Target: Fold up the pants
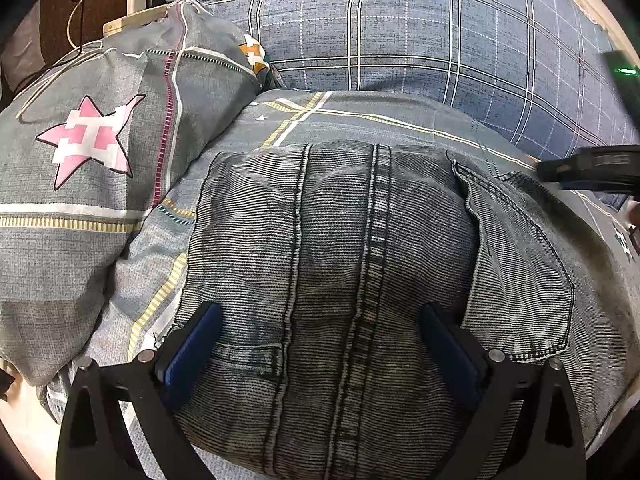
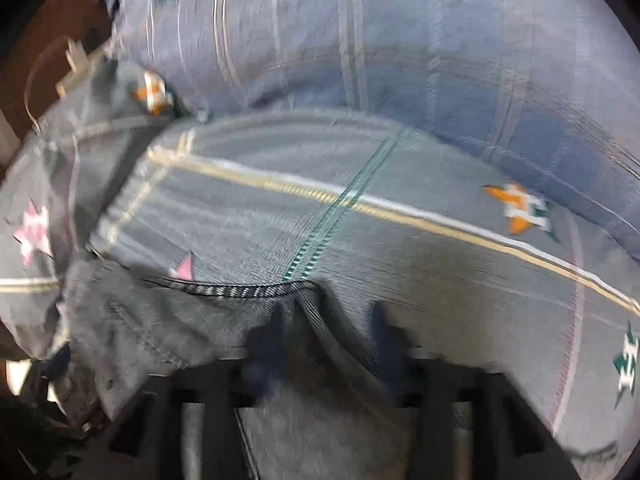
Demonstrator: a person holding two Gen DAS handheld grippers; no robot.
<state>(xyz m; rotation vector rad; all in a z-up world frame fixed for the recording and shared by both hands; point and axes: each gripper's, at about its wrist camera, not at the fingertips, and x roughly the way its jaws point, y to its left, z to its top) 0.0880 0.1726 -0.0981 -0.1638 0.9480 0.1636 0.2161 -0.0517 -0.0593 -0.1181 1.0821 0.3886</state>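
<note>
Left wrist view: left gripper point(image 1: 320, 344) spread wide over folded grey jeans point(image 1: 360, 264) on the bed point(image 1: 360, 116). Right gripper point(image 2: 328, 336) blurred, parted around a jeans edge point(image 2: 240, 292).

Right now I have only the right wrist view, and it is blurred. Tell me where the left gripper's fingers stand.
Observer: The left gripper is open, its blue fingers spread wide over the jeans, with both long seams between them.
Operator: Report how the jeans lie.
Observer: In a compact bundle on the bedspread, with a back pocket facing up on the right.
</note>
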